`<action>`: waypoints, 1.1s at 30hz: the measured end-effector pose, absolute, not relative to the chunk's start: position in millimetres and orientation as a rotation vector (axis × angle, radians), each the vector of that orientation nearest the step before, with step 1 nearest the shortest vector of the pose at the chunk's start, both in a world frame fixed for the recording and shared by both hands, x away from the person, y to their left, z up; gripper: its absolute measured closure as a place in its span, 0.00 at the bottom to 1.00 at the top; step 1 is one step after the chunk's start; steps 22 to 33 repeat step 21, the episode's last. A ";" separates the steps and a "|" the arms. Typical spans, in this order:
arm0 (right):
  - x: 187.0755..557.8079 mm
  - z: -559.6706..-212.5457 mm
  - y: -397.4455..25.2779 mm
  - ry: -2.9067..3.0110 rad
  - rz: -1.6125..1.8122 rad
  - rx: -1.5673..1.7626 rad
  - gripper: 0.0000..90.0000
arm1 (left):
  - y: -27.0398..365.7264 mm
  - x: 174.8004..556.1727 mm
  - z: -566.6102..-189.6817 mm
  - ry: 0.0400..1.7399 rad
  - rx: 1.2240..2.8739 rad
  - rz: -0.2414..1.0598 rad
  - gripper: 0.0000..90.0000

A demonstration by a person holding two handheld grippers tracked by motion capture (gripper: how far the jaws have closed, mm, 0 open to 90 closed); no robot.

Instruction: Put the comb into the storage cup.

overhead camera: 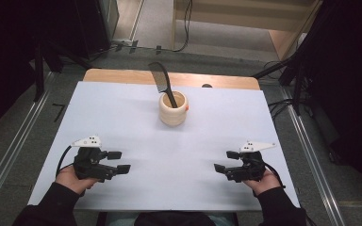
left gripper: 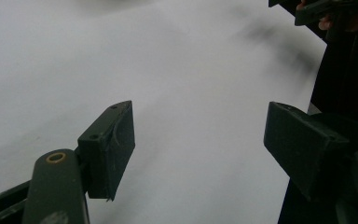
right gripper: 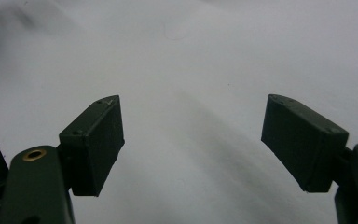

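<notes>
Wooden cup (overhead camera: 173, 109), black comb (overhead camera: 161, 80), orange label unreadable

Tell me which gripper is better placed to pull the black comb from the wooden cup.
Neither clearly: the left gripper and right gripper sit open, about equally far from the cup. The comb leans left, slightly favouring the left.

left gripper (overhead camera: 119, 161): black body, blocky rect. pads, brass-ringed hole on arm, grey 3-corner plate on top, black cable
right gripper (overhead camera: 226, 161): same build, grey plate, black cable
sleeves (overhead camera: 52, 202): dark, long, both arms
</notes>
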State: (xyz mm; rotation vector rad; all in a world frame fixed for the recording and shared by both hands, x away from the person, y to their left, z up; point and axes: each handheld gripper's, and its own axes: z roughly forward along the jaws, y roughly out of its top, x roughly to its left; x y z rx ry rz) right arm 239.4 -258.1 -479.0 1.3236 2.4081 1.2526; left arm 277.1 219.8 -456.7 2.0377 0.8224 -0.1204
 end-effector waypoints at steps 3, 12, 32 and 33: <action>240.0 -479.5 -257.4 2.411 1.251 1.326 0.21 | 219.4 277.0 -456.8 0.821 2.039 -0.121 0.28; 241.1 -479.8 -256.5 2.412 1.260 1.325 0.21 | 218.6 277.1 -457.3 0.818 2.044 -0.125 0.28; 241.0 -481.0 -255.1 2.429 1.237 1.311 0.21 | 219.0 277.5 -457.0 0.816 2.044 -0.124 0.28; 241.0 -481.0 -255.1 2.429 1.237 1.311 0.21 | 219.0 277.5 -457.0 0.816 2.044 -0.124 0.28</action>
